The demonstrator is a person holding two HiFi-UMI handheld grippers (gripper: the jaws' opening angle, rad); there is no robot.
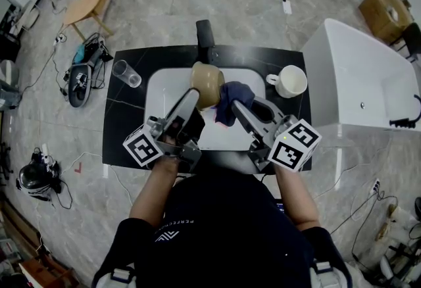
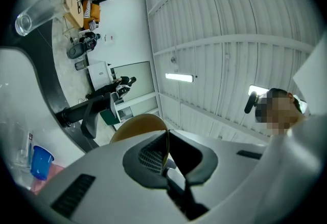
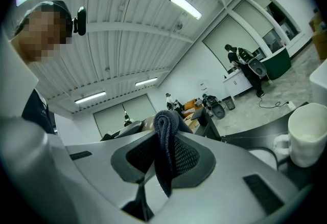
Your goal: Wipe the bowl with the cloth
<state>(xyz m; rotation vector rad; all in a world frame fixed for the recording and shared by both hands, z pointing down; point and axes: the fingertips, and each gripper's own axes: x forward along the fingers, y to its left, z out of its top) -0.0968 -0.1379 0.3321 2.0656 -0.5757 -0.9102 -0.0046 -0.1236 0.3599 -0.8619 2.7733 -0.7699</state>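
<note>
Bowl: a tan, round, smooth-glazed bowl (image 1: 208,81) is held lifted and tipped on its side above the white recessed basin (image 1: 160,93) of the black bench (image 1: 125,123). In the left gripper view its thin rim is seen edge-on between the pads.
Cloth: a dark blue, bunched towelling cloth (image 1: 234,97) is hung just beside the bowl's right side. Whether the two are touching cannot be settled from these views.
Left hand-held gripper (image 1: 195,93): clenched on the bowl's rim, with one pad inside the wall and one outside.
Right hand-held gripper (image 1: 235,109): clamped on a fold of the cloth, with the loose end left above the jaws.
Step in hand: judged to be the cloth being brought onto the bowl for the wipe.
How it is done well: the rim grip should be kept firm, since a thin glazed edge is likely to slip under sideways pressure. The cloth's loose bulk, not the jaw tips, should be pressed on the wall and swept around it. The bowl is best kept over the basin.
Surroundings: a white handled mug (image 1: 288,81) and a clear glass tumbler (image 1: 126,73) are set on the bench, well apart from the work.
</note>
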